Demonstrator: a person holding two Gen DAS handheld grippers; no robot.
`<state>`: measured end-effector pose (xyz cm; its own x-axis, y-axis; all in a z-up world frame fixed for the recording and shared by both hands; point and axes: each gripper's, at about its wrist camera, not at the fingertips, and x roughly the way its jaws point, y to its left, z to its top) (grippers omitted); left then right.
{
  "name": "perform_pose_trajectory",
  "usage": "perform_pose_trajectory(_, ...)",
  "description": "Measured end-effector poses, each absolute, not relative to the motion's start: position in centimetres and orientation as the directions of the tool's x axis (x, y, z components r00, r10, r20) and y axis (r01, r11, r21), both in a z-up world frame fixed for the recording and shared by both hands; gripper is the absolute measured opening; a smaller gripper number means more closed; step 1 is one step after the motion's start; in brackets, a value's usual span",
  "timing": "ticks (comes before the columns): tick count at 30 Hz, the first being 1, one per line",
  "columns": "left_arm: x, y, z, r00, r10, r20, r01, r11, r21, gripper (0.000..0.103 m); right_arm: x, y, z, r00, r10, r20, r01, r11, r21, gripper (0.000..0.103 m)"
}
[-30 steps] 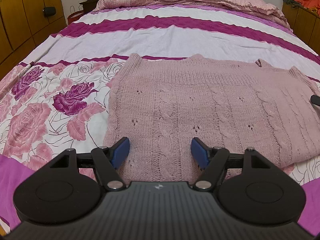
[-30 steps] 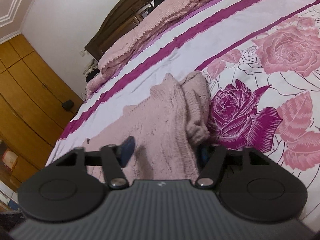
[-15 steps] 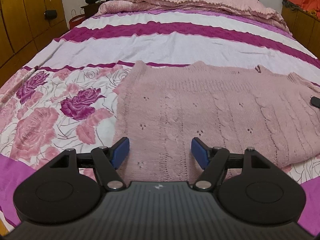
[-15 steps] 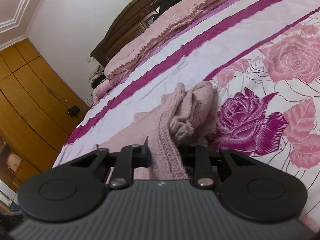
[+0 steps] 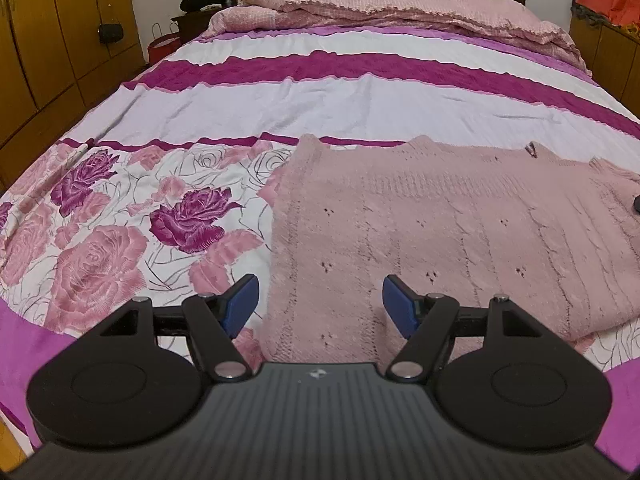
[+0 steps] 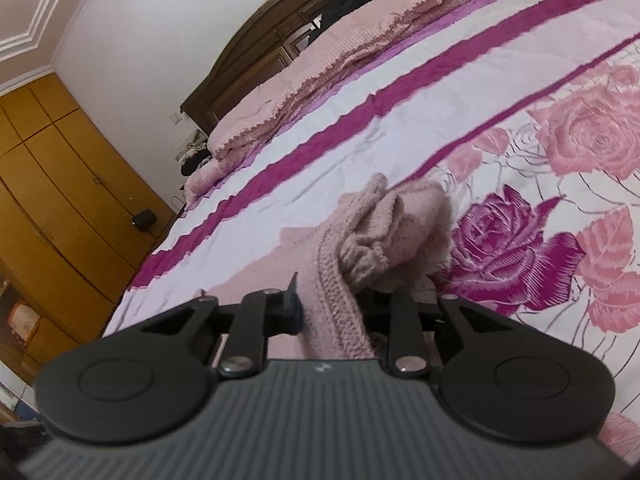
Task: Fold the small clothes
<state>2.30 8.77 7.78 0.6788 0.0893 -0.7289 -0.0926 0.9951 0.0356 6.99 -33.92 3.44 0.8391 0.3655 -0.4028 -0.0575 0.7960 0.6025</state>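
A dusty pink cable-knit sweater (image 5: 460,232) lies spread flat on the bed, right of the middle in the left wrist view. My left gripper (image 5: 319,304) hangs open above the sweater's near left edge, its blue pads (image 5: 240,304) wide apart with nothing pinched. In the right wrist view my right gripper (image 6: 332,312) is shut on a raised edge of the sweater (image 6: 340,304), which runs up between the fingers. Beyond it the knit bunches into a crumpled lump (image 6: 404,232). The right pad is hidden behind the fabric.
The bed cover (image 5: 320,96) has white and magenta stripes farther off and rose prints (image 5: 188,220) on the near part. A folded pink quilt (image 5: 400,4) lies at the headboard. Wooden wardrobes (image 5: 48,32) stand on the left, a cabinet (image 5: 608,52) on the right.
My right gripper has closed from open onto the sweater's edge and lifted it slightly, bunching the knit. My left gripper stayed open and drew back a little from the sweater.
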Motion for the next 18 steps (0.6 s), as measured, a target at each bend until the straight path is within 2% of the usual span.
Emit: perform_pose_trajectory(18,2.7,10.4,7.6,0.669,0.068,-0.74,-0.097,0.995,0.004,0.075,7.4,-30.4,7.4,0.858,0.348,-0.379,-0.079,0.817,0.571,0.026)
